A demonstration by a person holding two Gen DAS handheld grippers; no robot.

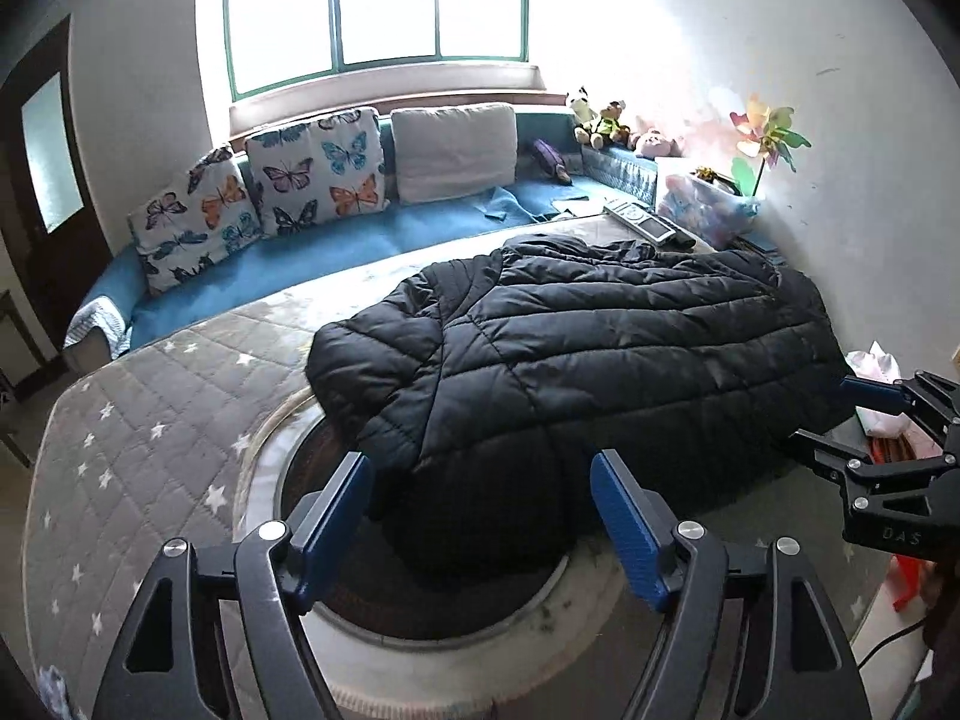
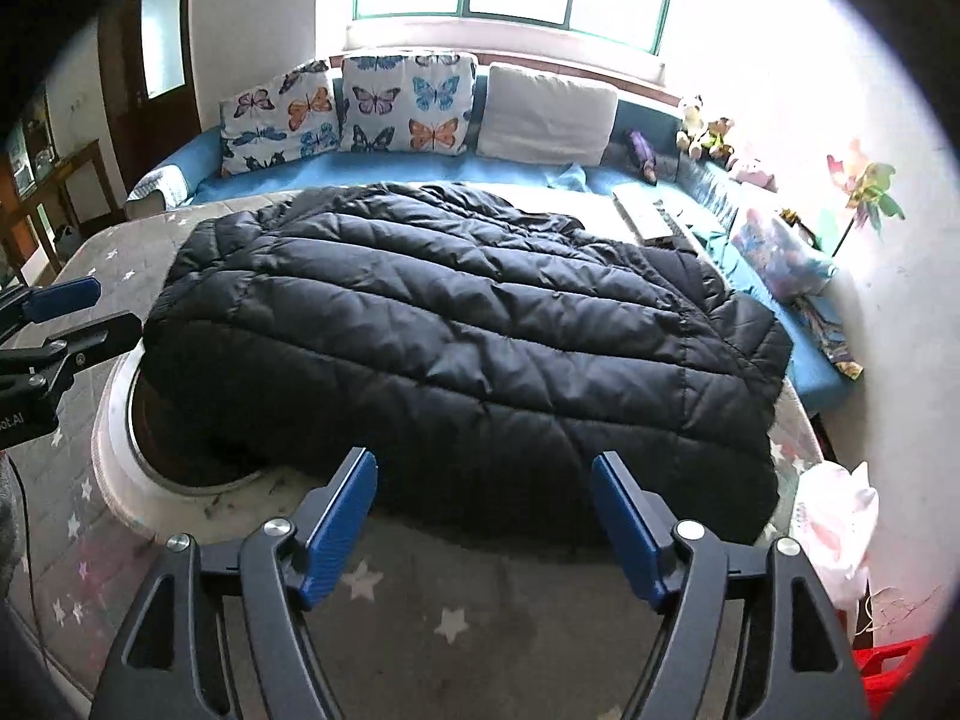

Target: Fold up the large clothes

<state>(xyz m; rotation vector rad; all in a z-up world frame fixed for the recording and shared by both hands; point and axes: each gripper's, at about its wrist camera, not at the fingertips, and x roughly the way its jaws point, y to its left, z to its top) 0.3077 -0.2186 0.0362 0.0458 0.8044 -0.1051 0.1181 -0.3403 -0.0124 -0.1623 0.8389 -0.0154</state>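
Observation:
A black quilted puffer jacket (image 1: 588, 354) lies spread on a table covered by a grey star-print cloth (image 1: 120, 450); it also shows in the right wrist view (image 2: 468, 336). My left gripper (image 1: 480, 534) is open and empty, just in front of the jacket's near left edge. My right gripper (image 2: 483, 534) is open and empty, just in front of the jacket's near hem. Each gripper shows in the other's view: the right one (image 1: 840, 420) at the jacket's right, the left one (image 2: 90, 312) at its left.
A round dark opening with a white rim (image 1: 420, 630) sits in the table, partly under the jacket. A blue sofa (image 1: 336, 240) with butterfly cushions (image 1: 318, 162) runs behind. A remote (image 1: 639, 219), plush toys (image 1: 606, 123), a plastic bag (image 2: 834, 534) and a red crate (image 2: 888, 678) lie right.

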